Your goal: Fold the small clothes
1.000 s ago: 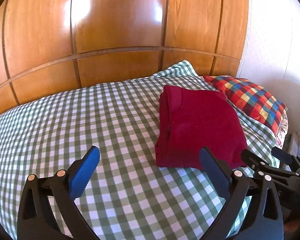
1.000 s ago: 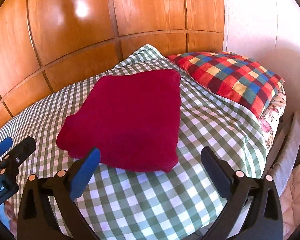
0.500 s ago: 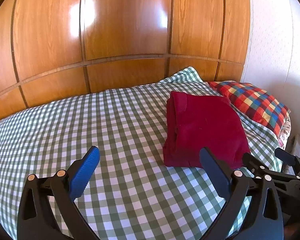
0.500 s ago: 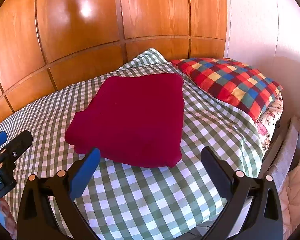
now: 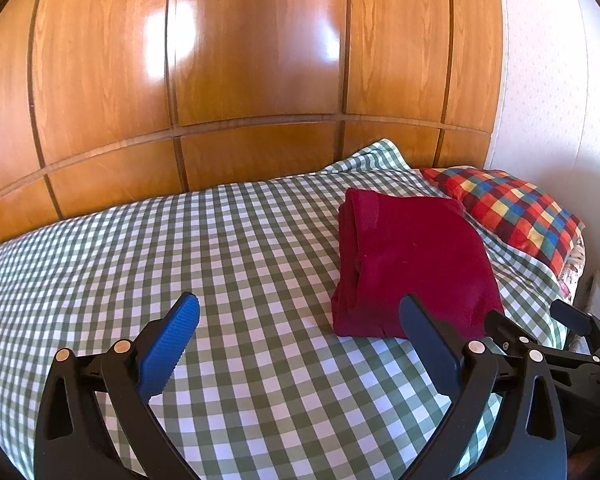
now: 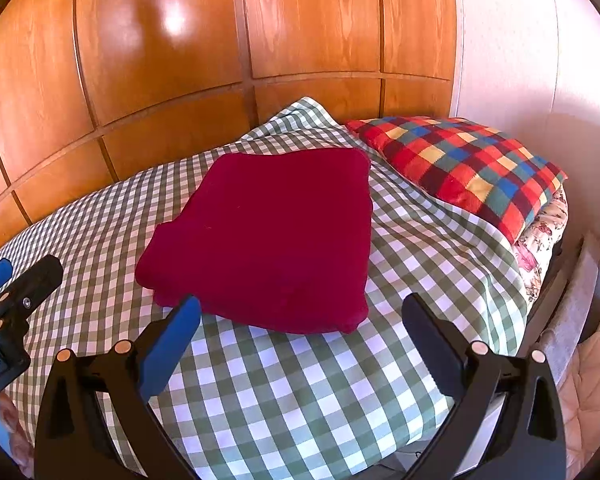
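Lying folded into a thick, roughly square bundle on the green-and-white checked bed cover (image 5: 228, 264): a dark red knitted garment (image 5: 416, 268), stacked edges facing left in the left wrist view, flat top uppermost. Sitting toward the right part of the bed, just beside a red, blue, yellow and green checked pillow (image 6: 464, 164), with a narrow strip of checked cover between them; possibly touching at the far corner, hard to tell through the fisheye.

Hovering above the cover on the near side of the bundle: the left black two-finger gripper with blue pads (image 5: 300, 320), jaws spread wide and gripping nothing, bare cover showing between them, the right finger overlapping the garment's near right corner in the picture.

Hanging close in front of the bundle's near edge: the right black gripper (image 6: 300, 316), jaws likewise released and empty, not touching the fabric.

Rising behind the bed: glossy orange-brown wooden panels (image 5: 256, 52), with a pale textured wall (image 6: 512, 48) at the right.
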`<state>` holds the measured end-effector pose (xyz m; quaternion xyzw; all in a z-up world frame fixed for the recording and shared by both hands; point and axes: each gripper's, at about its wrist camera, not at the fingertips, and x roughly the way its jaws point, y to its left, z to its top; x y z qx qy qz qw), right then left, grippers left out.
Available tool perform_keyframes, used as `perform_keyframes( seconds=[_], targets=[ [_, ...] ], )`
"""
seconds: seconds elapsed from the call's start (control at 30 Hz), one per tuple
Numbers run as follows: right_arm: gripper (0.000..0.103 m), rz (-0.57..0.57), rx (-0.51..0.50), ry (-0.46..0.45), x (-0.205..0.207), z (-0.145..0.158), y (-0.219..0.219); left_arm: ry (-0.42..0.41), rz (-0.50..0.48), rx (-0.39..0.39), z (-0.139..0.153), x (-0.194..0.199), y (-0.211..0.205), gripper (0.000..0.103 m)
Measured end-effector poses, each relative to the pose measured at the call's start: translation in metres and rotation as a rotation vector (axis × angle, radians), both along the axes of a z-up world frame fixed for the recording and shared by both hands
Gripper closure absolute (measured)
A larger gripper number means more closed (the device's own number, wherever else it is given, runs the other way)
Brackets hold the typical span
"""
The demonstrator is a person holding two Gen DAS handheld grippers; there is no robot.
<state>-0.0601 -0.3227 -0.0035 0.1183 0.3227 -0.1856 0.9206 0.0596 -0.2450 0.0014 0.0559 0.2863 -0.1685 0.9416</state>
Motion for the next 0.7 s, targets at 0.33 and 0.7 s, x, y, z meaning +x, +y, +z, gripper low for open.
perform_keyframes(
  seconds=[0.33, 0.7],
  targets=[
    [0.003, -0.003, 0.001, -0.003, 0.0003, 0.0019, 0.0021, -0.030, 0.006, 0.013, 0.0052, -0.0046, -0.0021, 0.004],
    [0.003, -0.006, 0.011, 0.009, 0.0009, -0.0038, 0.0015, -0.001, 0.031, 0.013, -0.0016, 0.0027, 0.0020, 0.004]
  ],
)
